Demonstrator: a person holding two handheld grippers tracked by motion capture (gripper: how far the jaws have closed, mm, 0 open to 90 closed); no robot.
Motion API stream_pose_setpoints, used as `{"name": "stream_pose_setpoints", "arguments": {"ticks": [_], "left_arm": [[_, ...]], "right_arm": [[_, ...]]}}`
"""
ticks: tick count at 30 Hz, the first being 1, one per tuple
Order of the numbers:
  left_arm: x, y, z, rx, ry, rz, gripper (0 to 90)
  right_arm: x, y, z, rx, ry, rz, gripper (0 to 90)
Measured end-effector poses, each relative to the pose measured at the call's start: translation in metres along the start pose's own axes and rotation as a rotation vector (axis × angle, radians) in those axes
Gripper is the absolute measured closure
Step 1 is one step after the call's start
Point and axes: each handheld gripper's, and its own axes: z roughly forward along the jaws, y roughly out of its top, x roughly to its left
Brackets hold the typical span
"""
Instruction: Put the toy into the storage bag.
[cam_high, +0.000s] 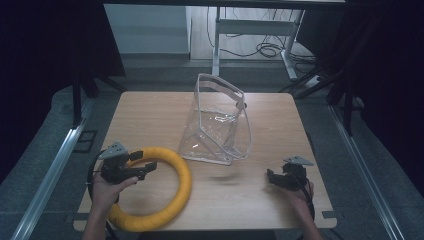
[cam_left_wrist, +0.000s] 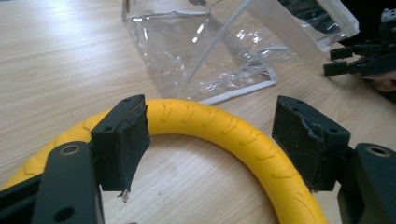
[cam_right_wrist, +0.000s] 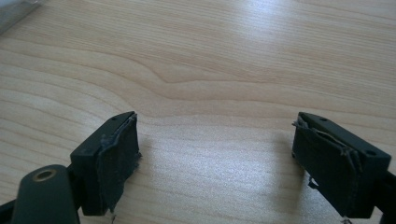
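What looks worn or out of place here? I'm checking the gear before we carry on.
The black pads on the jaws are frayed: torn edges and loose threads show on the left gripper and the right gripper. The clear plastic bag leans, creased, beside the yellow ring. Nothing is spilled.

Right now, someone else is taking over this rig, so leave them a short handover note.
Left gripper: open, jaws over the yellow ring, not pressing on it.
Right gripper: open, holding nothing, low over bare table.
Yellow ring lies flat at the near left of the table. Clear bag stands mid-table, mouth open, apart from the ring.
Done: nothing gripped or bagged yet.
Left, probably: close on the ring, lift it and get it into the bag.
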Motion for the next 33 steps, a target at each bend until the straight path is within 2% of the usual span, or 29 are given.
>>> {"name": "stream_pose_setpoints", "arguments": {"ticks": [2, 4, 5, 10, 11, 13, 15, 16, 17, 18, 21, 23, 24, 28, 32, 33], "left_arm": [[0.001, -0.001, 0.001, -0.001, 0.020, 0.000, 27.2], [0.000, -0.001, -0.001, -0.020, 0.065, 0.008, 27.6], [0.000, 0.000, -0.002, -0.030, 0.069, 0.006, 27.8], [-0.001, 0.002, -0.005, -0.032, 0.016, -0.008, 28.2], [-0.001, 0.002, -0.005, -0.032, 0.016, -0.008, 28.3], [-0.006, 0.001, -0.008, -0.017, -0.010, 0.020, 28.7], [-0.012, 0.003, -0.012, -0.005, 0.001, 0.065, 29.4], [-0.012, 0.003, -0.012, -0.005, 0.001, 0.065, 29.7], [-0.019, 0.007, -0.018, 0.016, -0.005, 0.120, 29.7], [-0.022, 0.009, -0.020, 0.032, -0.013, 0.149, 29.6], [-0.030, 0.009, -0.025, 0.083, -0.039, 0.193, 29.6], [-0.032, 0.007, -0.026, 0.095, -0.048, 0.196, 29.6], [-0.034, 0.001, -0.028, 0.116, -0.068, 0.195, 29.6], [-0.039, -0.010, -0.027, 0.145, -0.096, 0.190, 29.6], [-0.046, -0.022, -0.024, 0.219, -0.098, 0.206, 29.6], [-0.046, -0.022, -0.024, 0.219, -0.098, 0.206, 29.6]], "right_arm": [[0.000, 0.000, 0.001, -0.002, 0.003, -0.005, 14.9], [-0.001, 0.001, 0.001, -0.001, 0.006, -0.008, 15.1], [-0.001, 0.001, 0.001, -0.002, 0.008, -0.008, 15.4], [-0.001, 0.002, 0.002, -0.004, 0.015, -0.015, 16.6], [-0.001, 0.002, 0.002, -0.004, 0.015, -0.015, 16.6], [-0.001, 0.002, 0.002, -0.006, 0.016, -0.016, 17.3], [-0.001, 0.002, 0.002, -0.006, 0.017, -0.020, 17.8], [-0.001, 0.002, 0.002, -0.006, 0.017, -0.020, 17.8], [-0.001, 0.002, 0.002, -0.007, 0.017, -0.019, 17.8], [-0.001, 0.002, 0.002, -0.007, 0.017, -0.019, 17.8], [-0.001, 0.002, 0.002, -0.007, 0.017, -0.018, 17.9], [-0.001, 0.002, 0.002, -0.007, 0.017, -0.018, 18.0], [-0.001, 0.002, 0.002, -0.007, 0.016, -0.019, 18.0], [-0.001, 0.002, 0.002, -0.007, 0.016, -0.019, 18.1], [-0.001, 0.002, 0.002, -0.008, 0.015, -0.019, 18.4], [-0.001, 0.002, 0.002, -0.008, 0.015, -0.019, 18.4]]}}
